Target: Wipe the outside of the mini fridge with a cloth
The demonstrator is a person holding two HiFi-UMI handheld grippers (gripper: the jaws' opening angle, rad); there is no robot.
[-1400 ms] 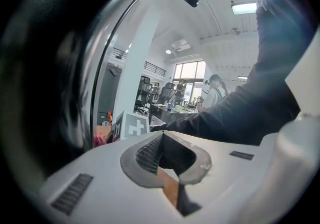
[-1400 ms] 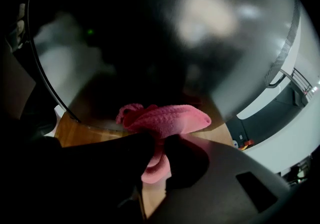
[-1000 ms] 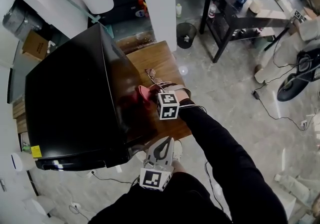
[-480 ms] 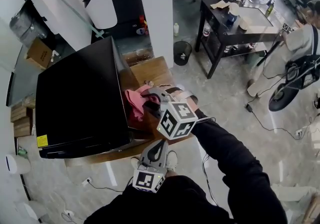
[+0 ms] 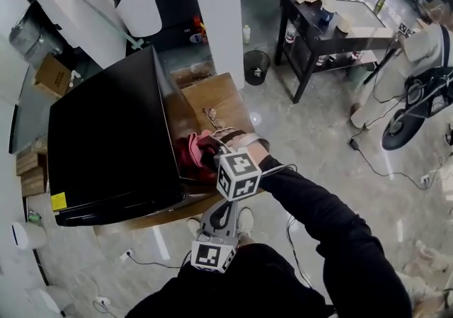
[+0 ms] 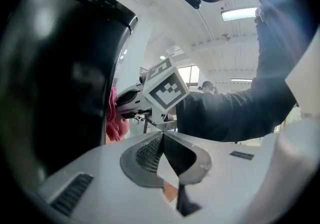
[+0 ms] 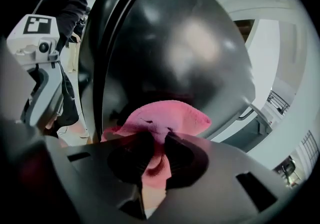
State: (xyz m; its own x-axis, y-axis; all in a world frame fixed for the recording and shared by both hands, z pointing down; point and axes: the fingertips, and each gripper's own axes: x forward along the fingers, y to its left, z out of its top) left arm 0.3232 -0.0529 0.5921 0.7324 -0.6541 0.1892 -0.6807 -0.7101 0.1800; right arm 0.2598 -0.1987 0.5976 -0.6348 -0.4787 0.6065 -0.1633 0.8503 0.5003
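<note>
Bright ceiling lamp [image 6: 240, 14]; soft glare on mini fridge [image 7: 190, 43]; fisheye corners black, blurred

- mini fridge [image 5: 106, 146]: 1, blk
- cloth [image 5: 192, 152]: 1, pink
- grippers: 2, i.e. left gripper [image 5: 225, 205] + right gripper [image 5: 212, 149]
- marker cubes [image 5: 237, 175]: 2, 1 per gripper
- wooden table [image 5: 223, 97]: 1
- waste bin [image 5: 255, 67]: 1
- dark desk [image 5: 333, 26]: 1
- cardboard box [image 5: 51, 76]: 1
- yellow sticker [image 5: 59, 201] on fridge: 1
- white bottle [image 5: 245, 33] on floor: 1
</note>
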